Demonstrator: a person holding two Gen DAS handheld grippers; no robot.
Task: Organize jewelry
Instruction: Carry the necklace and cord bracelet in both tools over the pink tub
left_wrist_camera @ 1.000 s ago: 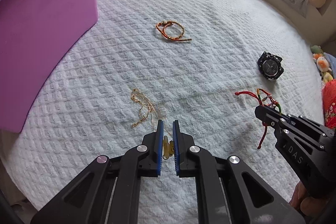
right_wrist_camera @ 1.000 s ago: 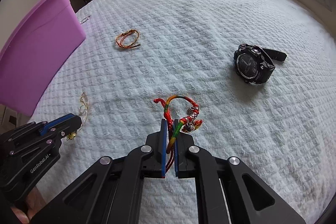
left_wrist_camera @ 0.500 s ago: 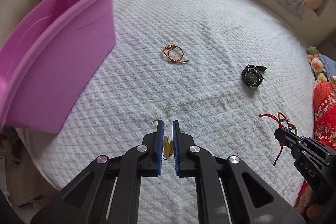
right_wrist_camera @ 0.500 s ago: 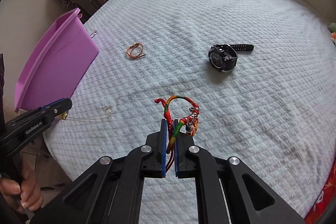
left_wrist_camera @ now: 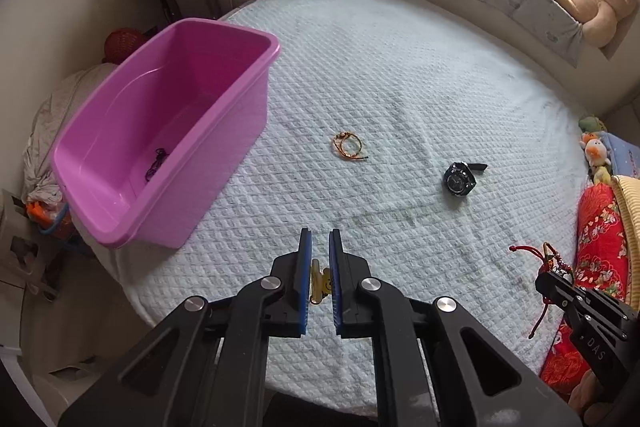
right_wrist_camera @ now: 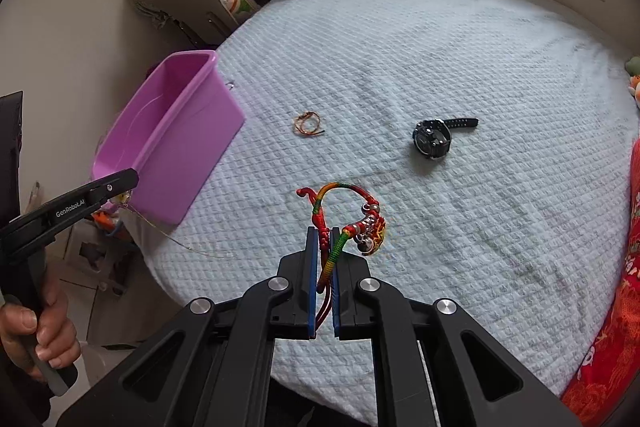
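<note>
Holding two pieces above the bed [left_wrist_camera: 400,75], we have the left gripper [left_wrist_camera: 320,267] fingers pinching a gold chain [right_wrist_camera: 176,241] and the right gripper [right_wrist_camera: 324,259] fingers pinching a braided red bracelet [right_wrist_camera: 352,215]. One dark piece [left_wrist_camera: 156,163] already lies in the purple bin [left_wrist_camera: 224,131]; an orange cord bracelet [left_wrist_camera: 348,147] and a black watch [left_wrist_camera: 460,179] remain.

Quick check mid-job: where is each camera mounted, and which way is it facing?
Left wrist: on the left tool, looking steeply down at the white bedspread and pink bin; its fingers pinch a gold chain.
Right wrist: on the right tool, likewise downward, gripping a braided bracelet; a hand shows.
Shared: bin, watch, orange bracelet.
</note>
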